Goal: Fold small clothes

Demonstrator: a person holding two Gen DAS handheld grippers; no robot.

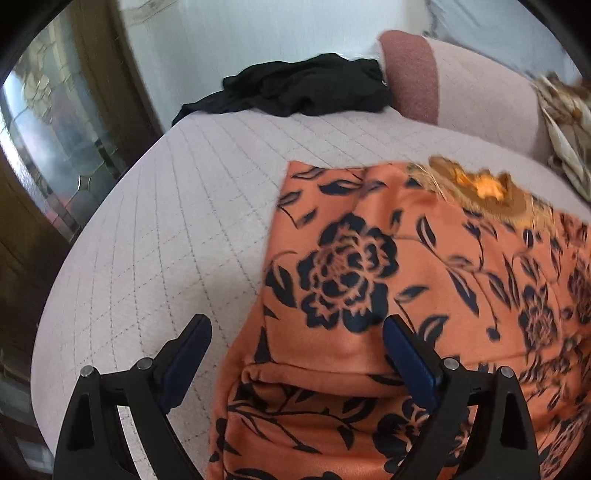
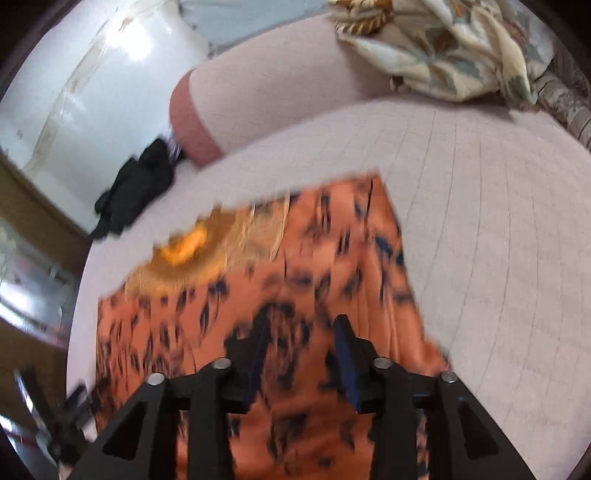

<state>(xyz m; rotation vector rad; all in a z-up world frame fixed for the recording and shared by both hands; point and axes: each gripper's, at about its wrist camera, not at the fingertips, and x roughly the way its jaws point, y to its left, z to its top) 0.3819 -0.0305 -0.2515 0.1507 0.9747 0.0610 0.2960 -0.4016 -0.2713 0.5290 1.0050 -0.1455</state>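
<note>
Orange floral garment (image 1: 424, 295) is spread flat on the quilted bed cover (image 1: 166, 229), with a fold at its near edge. Over that edge the left gripper (image 1: 297, 332) is held with fingers wide apart, gripping nothing. The right gripper (image 2: 303, 332) is held partly spread above the blurred cloth. A black garment (image 1: 295, 88) is seen beside a pink bolster (image 1: 461, 81).

Pale quilted bed (image 1: 155, 229) takes up most of both views. Far end has a bolster (image 1: 461, 85), pink with a darker reddish end. Crumpled black cloth (image 1: 303, 86) sits on the bed right up against that reddish end. Cream floral blanket (image 2: 454, 48) is bunched up at the bolster's other end. White wall (image 1: 240, 33) behind the bolster.
</note>
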